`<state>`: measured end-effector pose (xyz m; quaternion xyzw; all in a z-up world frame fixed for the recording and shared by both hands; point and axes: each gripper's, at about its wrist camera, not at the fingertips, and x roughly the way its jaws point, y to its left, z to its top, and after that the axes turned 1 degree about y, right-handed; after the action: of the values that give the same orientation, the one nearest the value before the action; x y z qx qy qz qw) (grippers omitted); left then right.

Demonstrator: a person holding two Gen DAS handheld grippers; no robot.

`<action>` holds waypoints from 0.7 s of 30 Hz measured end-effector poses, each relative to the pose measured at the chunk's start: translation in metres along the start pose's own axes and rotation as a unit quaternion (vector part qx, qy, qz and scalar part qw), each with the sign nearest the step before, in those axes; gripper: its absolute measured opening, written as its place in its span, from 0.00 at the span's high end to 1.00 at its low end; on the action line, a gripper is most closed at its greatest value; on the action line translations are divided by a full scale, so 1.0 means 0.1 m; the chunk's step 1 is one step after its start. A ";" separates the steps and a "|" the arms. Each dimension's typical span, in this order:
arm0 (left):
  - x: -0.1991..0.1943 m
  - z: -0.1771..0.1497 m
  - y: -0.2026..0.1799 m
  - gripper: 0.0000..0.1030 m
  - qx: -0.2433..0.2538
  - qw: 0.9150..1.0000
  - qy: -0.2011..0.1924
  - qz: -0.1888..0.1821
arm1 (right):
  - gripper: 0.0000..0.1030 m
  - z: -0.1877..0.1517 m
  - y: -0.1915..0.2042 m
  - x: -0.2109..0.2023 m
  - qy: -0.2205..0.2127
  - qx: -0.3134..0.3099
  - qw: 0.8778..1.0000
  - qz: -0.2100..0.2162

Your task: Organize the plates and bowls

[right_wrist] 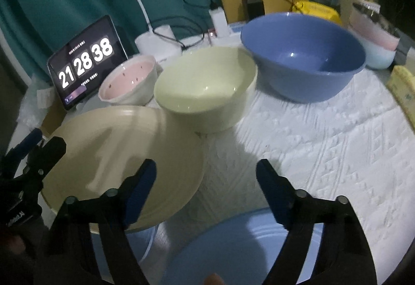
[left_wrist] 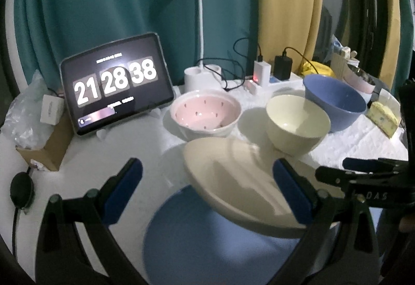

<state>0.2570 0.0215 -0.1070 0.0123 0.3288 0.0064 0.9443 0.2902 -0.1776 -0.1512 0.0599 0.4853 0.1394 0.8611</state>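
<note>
The cream plate (right_wrist: 122,165) lies at ten o'clock from the right gripper (right_wrist: 206,186), apparently overlapping a blue plate (right_wrist: 233,246); both grippers gape empty, the left gripper (left_wrist: 207,194) straddling it nearer.

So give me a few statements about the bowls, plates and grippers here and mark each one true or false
1. The round cream plate lies flat on the table. False: it is tilted, overlapping a blue plate.
2. The pink-lined dotted bowl stands upright beside the pale yellow-green bowl. True.
3. The large blue bowl is stacked inside another bowl. False: it stands alone on the white cloth.
4. The right gripper is open, holding nothing. True.
</note>
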 end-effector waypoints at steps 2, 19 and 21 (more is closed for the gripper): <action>0.04 -0.01 0.01 0.12 -0.001 1.000 0.007 0.000 | 0.21 0.00 0.00 0.05 0.010 0.000 1.000 0.005; 0.07 -0.02 0.01 0.50 -0.013 1.000 0.026 -0.007 | 0.68 -0.05 0.06 0.27 0.062 0.033 0.996 0.052; 0.04 -0.03 0.01 0.50 -0.013 1.000 0.024 -0.006 | 0.69 -0.05 0.08 0.25 0.058 0.029 0.997 0.045</action>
<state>0.2588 0.0232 -0.1118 -0.0018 0.3509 0.0057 0.9364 0.2965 -0.1621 -0.1729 0.0982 0.5348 0.1675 0.8224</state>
